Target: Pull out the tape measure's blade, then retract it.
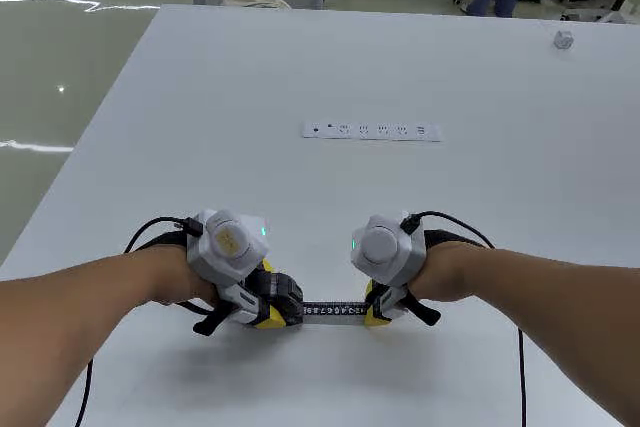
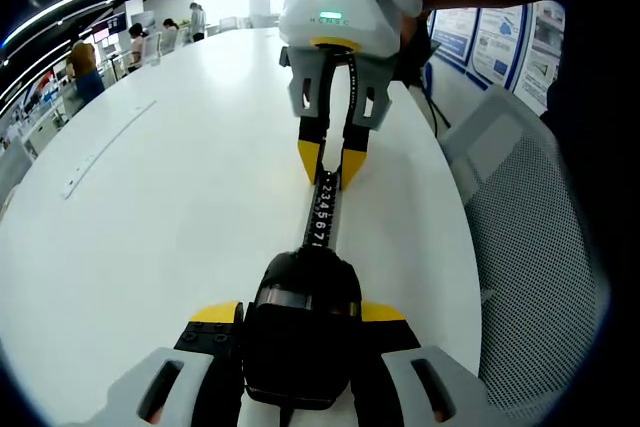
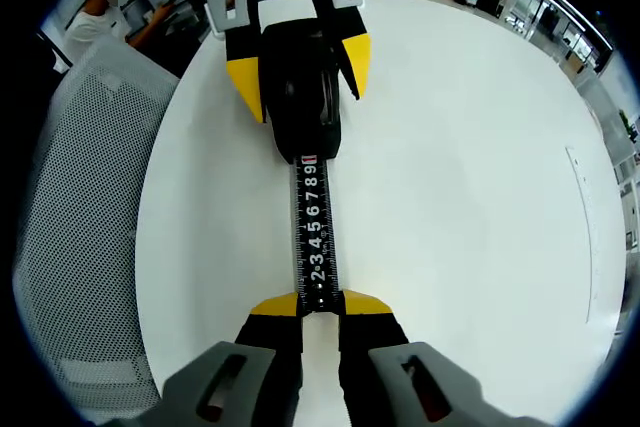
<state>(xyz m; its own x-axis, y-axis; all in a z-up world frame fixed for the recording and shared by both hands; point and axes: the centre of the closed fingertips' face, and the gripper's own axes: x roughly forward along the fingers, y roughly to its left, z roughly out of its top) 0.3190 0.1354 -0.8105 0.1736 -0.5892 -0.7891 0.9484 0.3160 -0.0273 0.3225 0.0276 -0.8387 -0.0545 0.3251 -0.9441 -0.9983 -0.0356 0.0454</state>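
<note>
Round case (image 3: 305, 87), L hand-held gripper (image 2: 300, 315) tight; round blade (image 3: 314, 227) "2-9", R hand-held gripper (image 3: 320, 304) tight.

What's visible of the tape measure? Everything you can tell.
The tape measure has a chunky black case, plastic or rubber by its look, clamped between the left gripper's yellow-tipped fingers low over the white table. Its blade, black with white numerals 2 to 9, is pulled out a short way, straight and flat, its free end pinched by the right gripper. Whether it touches the table is unclear.
</note>
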